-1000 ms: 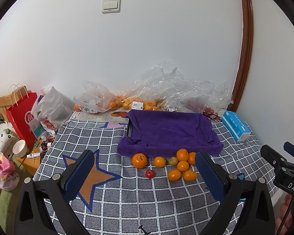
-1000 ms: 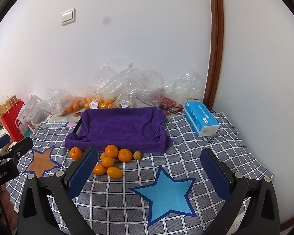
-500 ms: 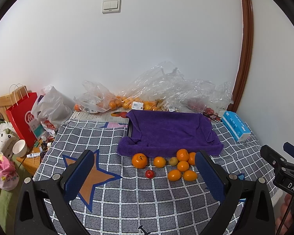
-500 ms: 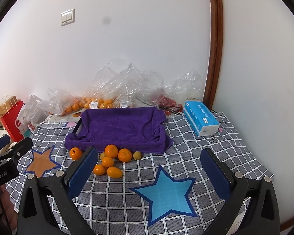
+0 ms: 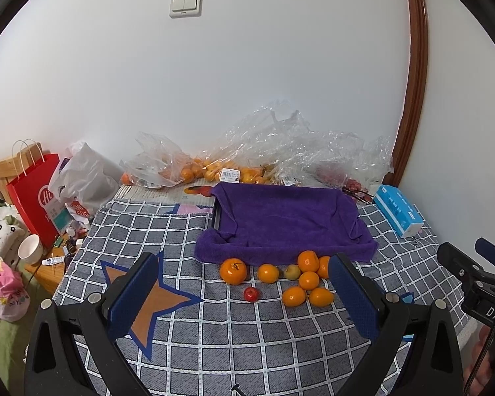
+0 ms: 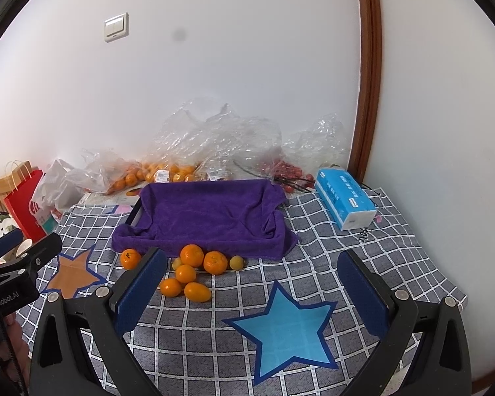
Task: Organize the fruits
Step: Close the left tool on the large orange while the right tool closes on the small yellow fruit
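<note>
Several loose oranges lie on the grey checked cloth, in front of a tray lined with a purple towel. Among them are a larger orange, a small red fruit and a pale yellow-green fruit. The tray holds no fruit. My left gripper is open and empty, held back from the fruit. My right gripper is open and empty, to the right of the pile.
Clear plastic bags with more oranges and red fruit lie along the wall behind the tray. A blue tissue pack sits at the right. A red paper bag and a cup stand off the left edge.
</note>
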`<action>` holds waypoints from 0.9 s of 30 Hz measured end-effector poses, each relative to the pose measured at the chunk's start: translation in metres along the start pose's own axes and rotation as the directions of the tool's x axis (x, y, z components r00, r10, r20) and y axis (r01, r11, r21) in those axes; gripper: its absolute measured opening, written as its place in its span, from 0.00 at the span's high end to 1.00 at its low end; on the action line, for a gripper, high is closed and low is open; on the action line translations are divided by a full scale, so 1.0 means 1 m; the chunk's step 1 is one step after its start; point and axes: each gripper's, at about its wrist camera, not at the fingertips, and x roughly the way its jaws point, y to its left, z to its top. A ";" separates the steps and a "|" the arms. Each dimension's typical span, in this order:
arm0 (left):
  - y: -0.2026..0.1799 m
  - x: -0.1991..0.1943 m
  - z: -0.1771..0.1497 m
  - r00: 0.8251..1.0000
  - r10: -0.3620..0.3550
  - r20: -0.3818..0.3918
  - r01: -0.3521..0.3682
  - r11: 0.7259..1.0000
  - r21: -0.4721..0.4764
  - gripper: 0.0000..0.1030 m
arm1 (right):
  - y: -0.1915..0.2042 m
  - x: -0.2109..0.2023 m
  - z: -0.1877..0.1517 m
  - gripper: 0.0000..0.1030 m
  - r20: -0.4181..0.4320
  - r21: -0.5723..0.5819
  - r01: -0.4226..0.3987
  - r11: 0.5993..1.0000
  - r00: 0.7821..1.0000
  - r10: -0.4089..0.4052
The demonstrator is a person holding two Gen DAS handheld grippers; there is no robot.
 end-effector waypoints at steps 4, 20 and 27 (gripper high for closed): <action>0.002 0.012 -0.002 1.000 -0.002 -0.014 0.002 1.000 -0.003 0.00 | -0.002 0.012 -0.001 0.00 -0.011 -0.008 -0.004 1.000 1.000 0.004; 0.029 0.117 -0.025 0.978 0.034 -0.208 -0.035 0.999 -0.004 0.00 | -0.010 0.143 -0.036 0.23 -0.235 -0.002 -0.030 1.000 0.971 0.029; 0.048 0.148 -0.036 0.966 0.050 -0.255 -0.055 0.998 -0.014 0.00 | -0.005 0.190 -0.042 0.42 -0.295 -0.007 -0.059 0.998 0.954 0.054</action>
